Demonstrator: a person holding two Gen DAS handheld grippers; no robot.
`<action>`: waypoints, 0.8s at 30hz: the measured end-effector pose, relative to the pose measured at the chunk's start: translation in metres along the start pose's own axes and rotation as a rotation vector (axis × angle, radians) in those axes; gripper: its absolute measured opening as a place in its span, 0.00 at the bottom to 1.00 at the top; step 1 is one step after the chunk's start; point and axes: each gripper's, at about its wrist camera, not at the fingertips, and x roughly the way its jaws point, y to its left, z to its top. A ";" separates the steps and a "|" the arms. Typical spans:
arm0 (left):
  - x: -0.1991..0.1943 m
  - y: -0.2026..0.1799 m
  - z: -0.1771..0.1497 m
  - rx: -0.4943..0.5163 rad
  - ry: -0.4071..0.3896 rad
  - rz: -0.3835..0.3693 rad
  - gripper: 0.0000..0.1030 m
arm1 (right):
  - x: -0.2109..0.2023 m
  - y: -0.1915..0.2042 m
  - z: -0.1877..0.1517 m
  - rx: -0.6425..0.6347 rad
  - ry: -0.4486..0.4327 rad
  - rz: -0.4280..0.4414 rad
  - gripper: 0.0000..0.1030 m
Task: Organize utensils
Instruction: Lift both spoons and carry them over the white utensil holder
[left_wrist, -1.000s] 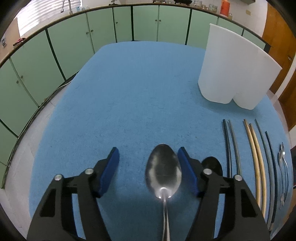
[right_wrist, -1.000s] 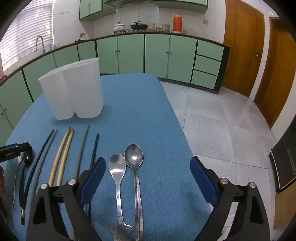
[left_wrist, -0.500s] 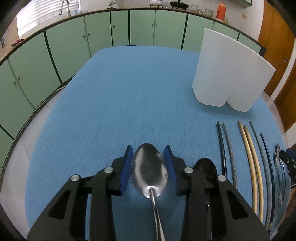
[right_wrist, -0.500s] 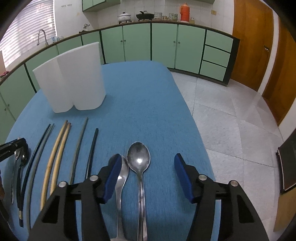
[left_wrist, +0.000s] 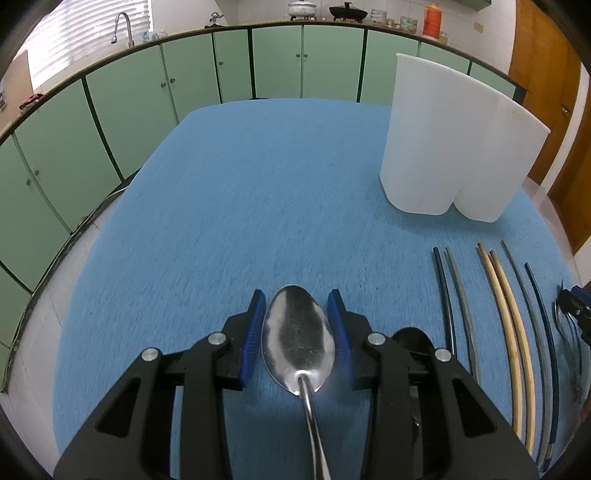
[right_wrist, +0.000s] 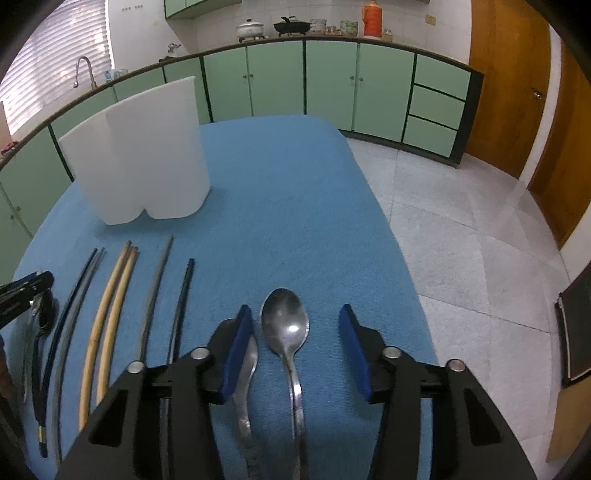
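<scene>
In the left wrist view my left gripper (left_wrist: 297, 326) is shut on the bowl of a large steel spoon (left_wrist: 297, 341); a black spoon (left_wrist: 413, 341) lies just right of it. In the right wrist view my right gripper (right_wrist: 295, 343) is open, its jaws on either side of a steel spoon (right_wrist: 284, 326) on the blue cloth. A second steel spoon (right_wrist: 245, 373) lies partly under its left finger. Several chopsticks (right_wrist: 110, 321) lie in a row to the left. A white two-part holder (right_wrist: 144, 158) stands at the back.
The blue cloth (left_wrist: 240, 203) covers the table. The holder also shows in the left wrist view (left_wrist: 454, 147), with chopsticks (left_wrist: 506, 332) in front of it. The table's right edge drops to a tiled floor (right_wrist: 461, 240). Green cabinets (left_wrist: 147, 92) ring the room.
My left gripper closed on the large spoon's bowl. My right gripper narrowed and moved forward over the right steel spoon.
</scene>
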 end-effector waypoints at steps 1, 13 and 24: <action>0.000 0.000 -0.001 0.000 -0.001 0.001 0.33 | 0.000 0.000 0.000 0.001 0.003 0.005 0.42; -0.002 -0.001 -0.002 -0.005 -0.007 -0.004 0.33 | 0.003 0.003 0.002 -0.003 0.020 0.039 0.28; -0.009 0.003 -0.005 -0.021 -0.019 -0.053 0.32 | -0.017 -0.001 -0.001 0.007 -0.037 0.058 0.27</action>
